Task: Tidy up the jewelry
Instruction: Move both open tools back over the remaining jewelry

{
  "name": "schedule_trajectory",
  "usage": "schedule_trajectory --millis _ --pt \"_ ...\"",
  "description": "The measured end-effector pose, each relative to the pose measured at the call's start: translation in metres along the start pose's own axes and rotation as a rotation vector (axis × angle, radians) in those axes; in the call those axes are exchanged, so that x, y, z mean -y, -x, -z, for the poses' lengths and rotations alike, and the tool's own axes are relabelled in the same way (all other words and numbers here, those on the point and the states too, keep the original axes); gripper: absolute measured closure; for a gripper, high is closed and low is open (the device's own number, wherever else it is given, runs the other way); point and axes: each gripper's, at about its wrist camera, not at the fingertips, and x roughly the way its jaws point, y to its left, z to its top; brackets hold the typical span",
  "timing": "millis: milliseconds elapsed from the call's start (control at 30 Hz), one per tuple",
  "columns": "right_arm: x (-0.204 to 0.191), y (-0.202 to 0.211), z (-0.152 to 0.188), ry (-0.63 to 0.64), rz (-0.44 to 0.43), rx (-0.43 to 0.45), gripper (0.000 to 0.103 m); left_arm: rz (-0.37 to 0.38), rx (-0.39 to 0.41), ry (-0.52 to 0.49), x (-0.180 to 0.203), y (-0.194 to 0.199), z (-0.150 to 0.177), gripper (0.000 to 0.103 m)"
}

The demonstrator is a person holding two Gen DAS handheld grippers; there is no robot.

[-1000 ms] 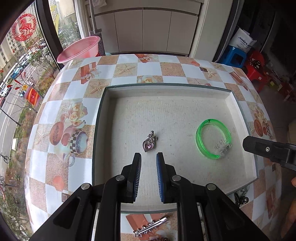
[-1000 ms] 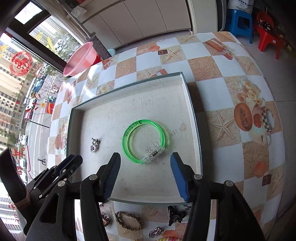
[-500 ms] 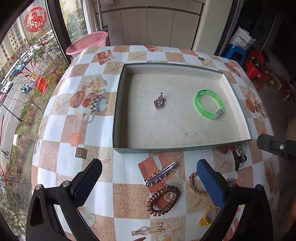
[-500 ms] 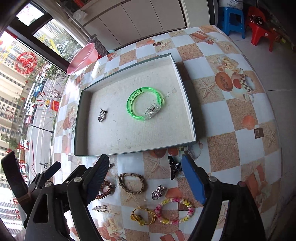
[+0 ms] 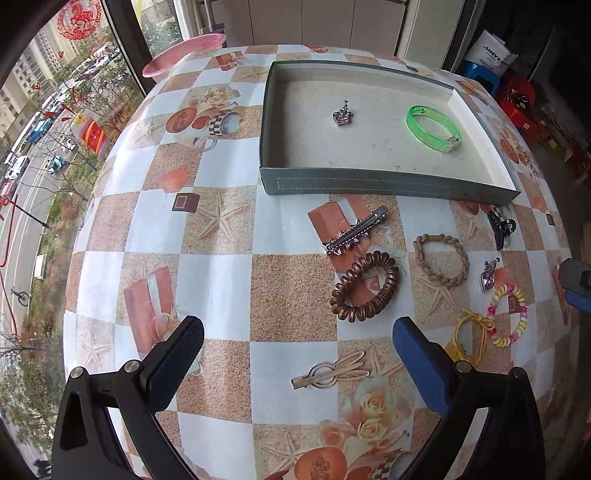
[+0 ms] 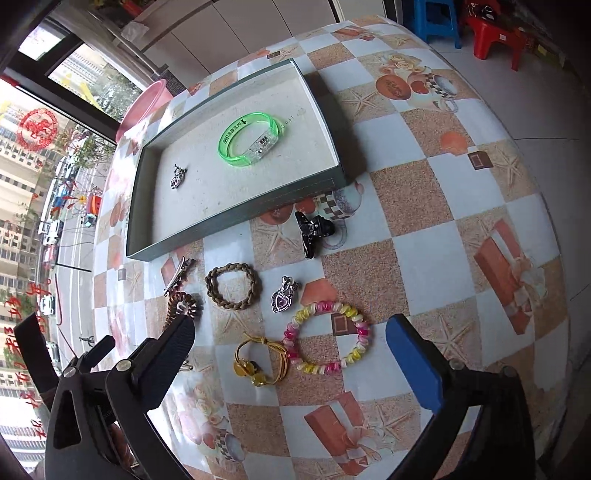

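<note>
A grey tray holds a heart pendant and a green bangle. On the table in front of it lie a spiked silver clip, a brown coil tie, a braided bracelet, a second heart pendant, a pink-yellow bead bracelet, a yellow tie, a black claw clip and a beige clip. My left gripper and right gripper are open and empty above the loose pieces.
A pink basin sits at the far left corner by the window. Blue and red stools stand on the floor beyond the table. The round table's edge curves close on the right.
Both grippers have pulled back from the tray toward the near side. My left gripper went from nearly shut to wide open, leaving the pendant in the tray.
</note>
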Motion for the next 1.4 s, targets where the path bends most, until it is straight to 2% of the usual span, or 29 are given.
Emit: schedule_trajectory --millis 300,567,700,833,1033,1100,1267,1400 --pt "0.017 -0.022 0.032 -0.024 0.074 -0.132 0.000 0.028 -0.065 0.018 -0.018 -0.009 0.022 0.000" --pt "0.033 -0.038 0.050 -0.059 0.134 -0.189 0.000 0.002 -0.074 -0.088 -0.009 -0.016 0.036 0.000" --pt "0.038 -0.043 0.055 -0.064 0.157 -0.203 0.000 0.011 -0.052 -0.168 0.001 -0.016 0.037 0.000" --pt "0.045 -0.043 0.057 -0.067 0.165 -0.200 0.000 0.010 -0.007 -0.307 0.016 -0.012 0.034 0.000" --pt "0.049 -0.046 0.047 -0.084 0.180 -0.184 0.000 0.031 0.027 -0.449 0.032 -0.010 0.033 0.000" --pt "0.050 -0.048 0.043 -0.086 0.193 -0.181 0.000 0.029 0.008 -0.473 0.031 -0.016 0.036 0.004" --pt "0.051 -0.056 0.034 -0.089 0.233 -0.186 0.000 0.052 0.000 -0.474 0.025 -0.024 0.035 0.004" --pt "0.053 -0.064 0.029 -0.084 0.248 -0.201 0.004 0.087 -0.017 -0.459 0.022 -0.027 0.032 0.012"
